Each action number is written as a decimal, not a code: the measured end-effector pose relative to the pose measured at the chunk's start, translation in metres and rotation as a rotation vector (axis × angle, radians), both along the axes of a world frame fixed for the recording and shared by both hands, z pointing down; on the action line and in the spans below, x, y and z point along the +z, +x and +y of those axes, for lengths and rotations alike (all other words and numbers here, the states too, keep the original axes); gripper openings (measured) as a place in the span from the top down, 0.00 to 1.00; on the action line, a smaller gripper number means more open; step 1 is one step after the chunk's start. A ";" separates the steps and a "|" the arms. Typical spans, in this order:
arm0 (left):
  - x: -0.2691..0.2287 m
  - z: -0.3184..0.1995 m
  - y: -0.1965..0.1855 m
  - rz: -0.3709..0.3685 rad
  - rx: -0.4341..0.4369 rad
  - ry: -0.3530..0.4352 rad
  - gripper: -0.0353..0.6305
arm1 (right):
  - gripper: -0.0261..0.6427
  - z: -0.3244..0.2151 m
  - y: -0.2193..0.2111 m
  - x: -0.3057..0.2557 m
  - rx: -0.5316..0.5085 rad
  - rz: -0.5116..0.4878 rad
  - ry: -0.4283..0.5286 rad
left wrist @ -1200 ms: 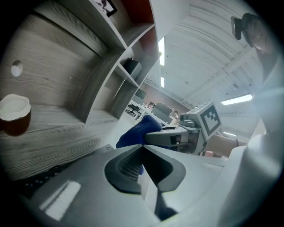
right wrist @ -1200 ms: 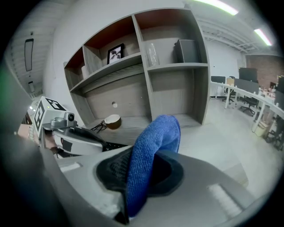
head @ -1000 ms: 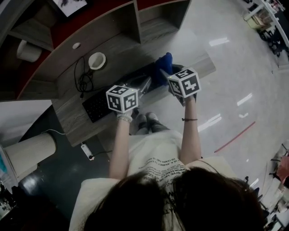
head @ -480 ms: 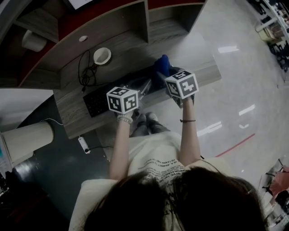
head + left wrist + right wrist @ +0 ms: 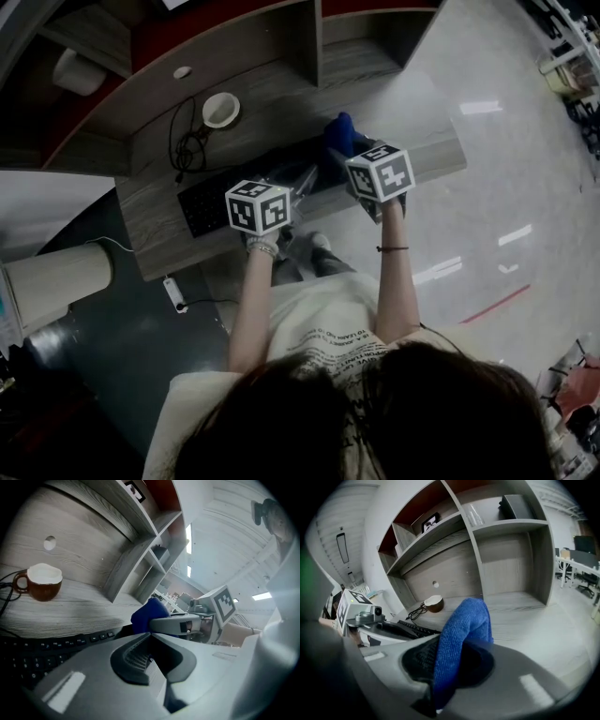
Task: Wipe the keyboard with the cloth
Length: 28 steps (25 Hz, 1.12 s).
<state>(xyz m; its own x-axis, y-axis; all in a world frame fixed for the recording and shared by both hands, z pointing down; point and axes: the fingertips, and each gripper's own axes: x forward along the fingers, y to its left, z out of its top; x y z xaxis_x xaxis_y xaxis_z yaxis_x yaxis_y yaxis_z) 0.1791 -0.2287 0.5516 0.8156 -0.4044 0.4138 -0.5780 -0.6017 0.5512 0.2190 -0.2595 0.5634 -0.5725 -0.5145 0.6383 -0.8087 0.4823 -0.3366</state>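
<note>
Right, the right gripper (image 5: 454, 654) has its jaws clamped on the blue cloth (image 5: 462, 634), which stands up in a fold between them and droops over the tips. From the head view, that cloth (image 5: 340, 131) sits over the wooden desk (image 5: 272, 98), at the right end of the black keyboard (image 5: 208, 210); whether it touches the keys cannot be told. The left gripper (image 5: 149, 638) shows its jaws pressed together with nothing between them, one ribbed pad showing. It hovers over the keyboard (image 5: 33, 656), just beside the right gripper, the two marker cubes side by side in front of the person. Looking along the left gripper, the cloth (image 5: 146, 615) pokes up just past its jaw tips. Further back on the desk stands a brown cup (image 5: 42, 581) with a white inside, and next to it in the head view lies a coiled black cable (image 5: 186, 150). Open shelf compartments (image 5: 511, 559) rise behind the desk.
</note>
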 end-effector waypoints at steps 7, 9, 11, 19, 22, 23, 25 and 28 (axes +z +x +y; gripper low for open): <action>0.002 0.002 -0.019 0.002 -0.022 -0.006 0.94 | 0.87 0.000 -0.016 0.002 0.001 -0.007 -0.011; 0.003 0.003 -0.025 0.005 -0.034 -0.008 0.94 | 0.87 0.001 -0.021 0.004 -0.003 -0.004 -0.013; 0.004 0.004 -0.030 0.007 -0.038 -0.009 0.94 | 0.87 0.001 -0.027 0.005 -0.017 0.005 -0.008; 0.002 0.010 -0.048 0.012 -0.055 -0.006 0.94 | 0.87 0.006 -0.045 0.005 -0.025 0.006 -0.015; 0.001 0.013 -0.055 0.012 -0.063 -0.005 0.94 | 0.87 0.008 -0.052 0.005 -0.037 0.010 -0.011; 0.001 0.014 -0.057 0.011 -0.064 -0.005 0.94 | 0.87 0.010 -0.054 0.006 -0.037 0.007 -0.014; 0.001 0.016 -0.061 0.010 -0.067 -0.004 0.94 | 0.87 0.011 -0.057 0.003 -0.037 0.008 -0.006; 0.000 0.019 -0.067 0.010 -0.074 -0.003 0.94 | 0.87 0.012 -0.061 0.001 -0.044 0.014 0.003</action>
<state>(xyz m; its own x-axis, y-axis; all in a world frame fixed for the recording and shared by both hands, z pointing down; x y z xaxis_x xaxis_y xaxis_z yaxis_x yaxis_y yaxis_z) 0.1125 -0.2094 0.5514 0.7878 -0.4624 0.4070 -0.6152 -0.5564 0.5586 0.1578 -0.2471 0.5640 -0.5854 -0.4915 0.6448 -0.7916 0.5182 -0.3236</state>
